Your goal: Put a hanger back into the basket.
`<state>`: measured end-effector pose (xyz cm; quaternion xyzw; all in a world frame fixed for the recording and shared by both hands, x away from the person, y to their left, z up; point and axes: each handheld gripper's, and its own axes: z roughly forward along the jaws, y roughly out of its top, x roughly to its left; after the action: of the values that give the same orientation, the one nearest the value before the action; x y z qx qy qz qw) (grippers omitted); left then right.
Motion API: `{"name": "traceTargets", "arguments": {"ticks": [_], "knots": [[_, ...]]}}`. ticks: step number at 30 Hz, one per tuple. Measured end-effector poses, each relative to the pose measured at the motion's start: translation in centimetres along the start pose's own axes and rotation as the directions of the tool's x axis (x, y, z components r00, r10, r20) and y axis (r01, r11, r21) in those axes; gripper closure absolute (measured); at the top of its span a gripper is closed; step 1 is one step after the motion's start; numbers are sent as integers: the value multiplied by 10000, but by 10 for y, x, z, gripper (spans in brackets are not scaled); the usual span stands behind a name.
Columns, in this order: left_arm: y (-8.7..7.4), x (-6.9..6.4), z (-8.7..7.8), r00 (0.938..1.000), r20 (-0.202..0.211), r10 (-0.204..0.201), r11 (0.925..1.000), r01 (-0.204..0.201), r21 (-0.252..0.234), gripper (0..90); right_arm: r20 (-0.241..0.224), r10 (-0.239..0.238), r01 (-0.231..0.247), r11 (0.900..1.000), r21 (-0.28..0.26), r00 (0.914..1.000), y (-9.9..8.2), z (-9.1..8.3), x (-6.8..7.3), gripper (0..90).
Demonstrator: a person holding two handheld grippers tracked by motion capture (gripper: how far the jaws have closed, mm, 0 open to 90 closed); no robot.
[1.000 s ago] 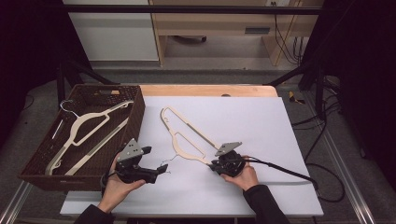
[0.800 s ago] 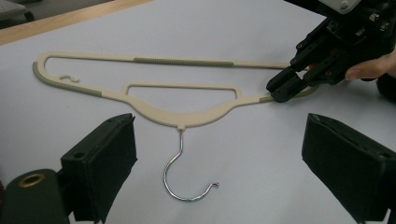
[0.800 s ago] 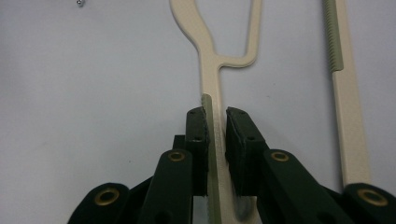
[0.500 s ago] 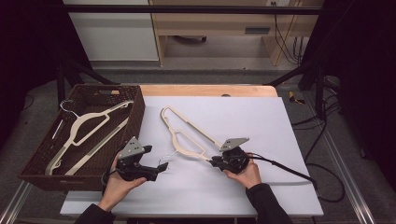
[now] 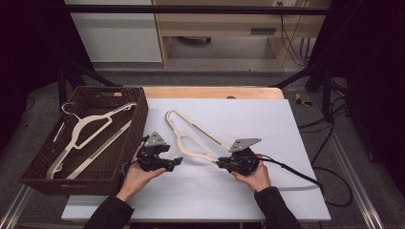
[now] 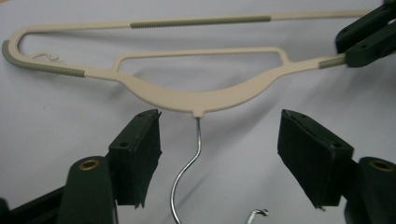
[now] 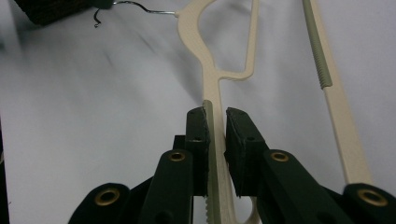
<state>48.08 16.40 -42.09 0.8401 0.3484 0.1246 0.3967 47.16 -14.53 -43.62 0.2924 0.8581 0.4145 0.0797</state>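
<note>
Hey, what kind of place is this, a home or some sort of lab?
Probably a lab or recording workspace, not a home: a white work table on a metal frame, black curtains at the sides, loose cables near a wooden bench behind, and hand-held grippers working a cream hanger.

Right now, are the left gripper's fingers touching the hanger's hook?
Apart. The left gripper view shows the hook standing between the fingers, with clear gaps on both sides.

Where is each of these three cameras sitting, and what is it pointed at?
High view: above the person's side, facing forward and down on the table; forearms and both hands show.
Left gripper view: on the left gripper, facing the hanger; open jaws flank its hook.
Right gripper view: on the right gripper, shut on the hanger's arm.
All share that hanger.
</note>
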Motion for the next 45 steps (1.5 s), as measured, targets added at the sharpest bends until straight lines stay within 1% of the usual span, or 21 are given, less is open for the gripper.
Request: {"name": "traceTargets", "arguments": {"ticks": [3, 7, 8, 9, 10, 11, 12, 15, 18, 19, 21, 24, 26, 27, 30, 32, 35, 37, 40, 41, 45], "knots": [[0, 6, 11, 10000, -30, -92, 9986, 94, 521, 343, -26, -6, 6, 10000, -36, 10000, 0, -2, 0, 797], [-2, 11, 25, 9998, 186, 56, 9933, -77, 1152, 431, -88, -25, 25, 10000, -33, 10000, 1, -2, 0, 797], [-3, 12, 28, 9998, 155, 150, 9913, -169, 1302, 458, -90, -17, 16, 10000, -37, 10000, 1, -2, 0, 797], [-4, 12, 30, 9999, 108, 110, 9911, -123, 1323, 488, -111, -39, 39, 10000, -37, 9999, 1, -2, 0, 797], [-4, 13, 31, 9996, 250, 155, 9895, -190, 1435, 525, -115, -47, 47, 10000, -43, 9999, 1, -3, 0, 797], [-4, 13, 32, 9996, 259, 94, 9903, -129, 1380, 563, -127, -50, 49, 10000, -34, 9999, 1, -3, 0, 797], [-4, 14, 32, 9993, 304, 214, 9886, -257, 1481, 585, -138, -30, 30, 10000, -21, 9999, 1, -3, 0, 797], [-5, 12, 32, 9983, 471, 351, 9882, -417, 1472, 697, -109, -63, 63, 10000, 2, 9999, 1, -2, 1, 797], [-5, 11, 30, 9978, 359, 561, 9879, -607, 1425, 791, -132, -76, 77, 10000, 62, 9999, 0, -2, 1, 796], [-4, 12, 29, 9978, 394, 533, 9893, -581, 1336, 820, -162, -114, 115, 9999, 69, 9998, 0, -1, 1, 796], [-4, 11, 28, 9977, 429, 530, 9904, -580, 1251, 830, -187, -104, 106, 9999, 95, 9998, 0, -1, 1, 796], [-3, 8, 26, 9955, 361, 875, 9872, -915, 1303, 847, -252, -99, 103, 9998, 141, 9996, -1, 1, 1, 795], [-2, 5, 23, 9943, 210, 1045, 9867, -1063, 1233, 864, -227, -150, 158, 9993, 329, 9996, -3, 3, 2, 794], [-1, 4, 21, 9947, 197, 1008, 9882, -1024, 1140, 868, -264, -190, 200, 9990, 405, 9995, -4, 4, 2, 793], [2, 3, 17, 9933, 231, 1131, 9861, -1151, 1198, 870, -409, -253, 278, 9977, 616, 9988, -6, 8, 4, 793], [2, 1, 17, 9926, 128, 1208, 9854, -1214, 1193, 871, -470, -206, 238, 9974, 675, 9987, -7, 10, 4, 792], [4, -5, 15, 9883, -136, 1517, 9804, -1487, 1291, 872, -536, -353, 391, 9966, 721, 9979, -8, 11, 4, 790], [6, -10, 13, 9824, -396, 1823, 9745, -1753, 1398, 873, -582, -418, 464, 9957, 802, 9974, -7, 10, 3, 789], [8, -16, 12, 9783, -482, 2015, 9690, -1919, 1559, 873, -534, -317, 353, 9971, 679, 9981, -7, 10, 4, 764], [9, -18, 12, 9776, -535, 2038, 9690, -1936, 1536, 873, -537, -268, 303, 9974, 658, 9982, -6, 8, 5, 743], [12, -22, 10, 9807, -455, 1903, 9704, -1809, 1603, 873, -436, -307, 301, 9995, -137, 9986, -3, 2, 5, 635]]}}
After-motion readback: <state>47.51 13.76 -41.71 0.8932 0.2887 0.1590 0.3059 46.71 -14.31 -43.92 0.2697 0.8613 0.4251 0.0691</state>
